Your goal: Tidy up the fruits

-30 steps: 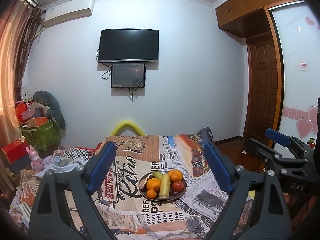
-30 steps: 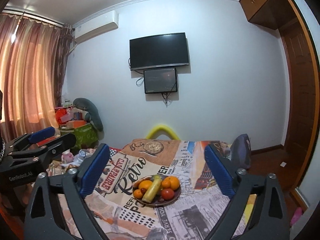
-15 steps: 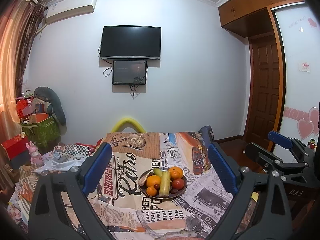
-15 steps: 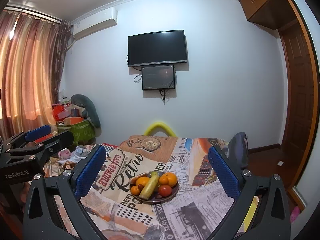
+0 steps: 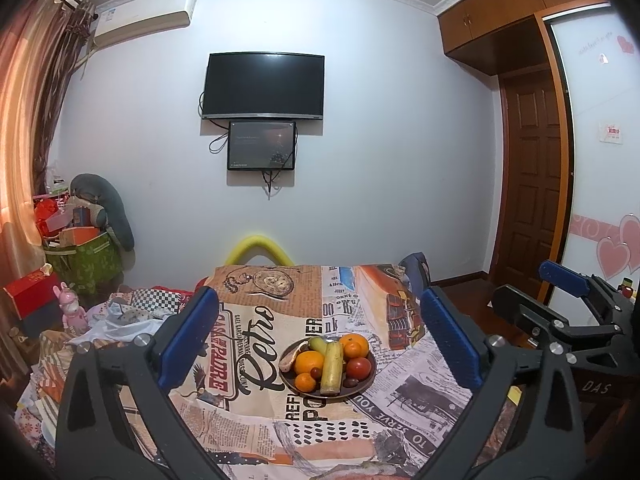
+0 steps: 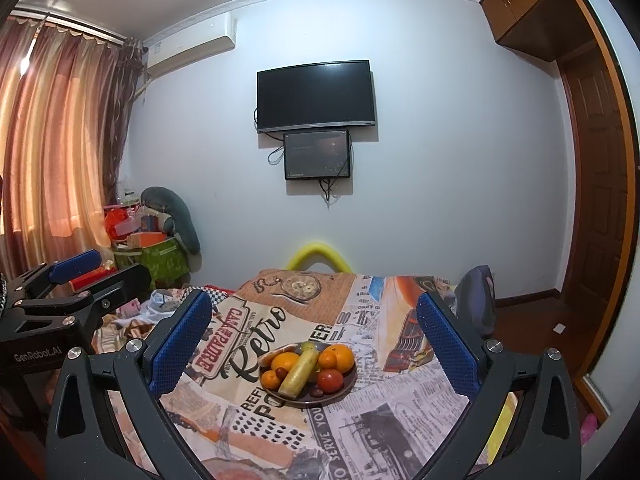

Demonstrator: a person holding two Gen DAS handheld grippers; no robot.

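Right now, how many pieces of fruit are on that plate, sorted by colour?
On the plate:
Orange fruits: 4
Red tomato: 1
Long yellow-green fruit: 1
Small green fruit: 1
Small dark fruits: 2
Pale peeled piece: 1
Total: 10 visible

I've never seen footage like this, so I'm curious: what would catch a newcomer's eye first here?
Probably the dark plate heaped with oranges, a tomato and a long yellow-green fruit, in the middle of the newspaper-print tablecloth. Next, the blue-padded open left gripper and right gripper framing it, and the black TV on the wall behind.
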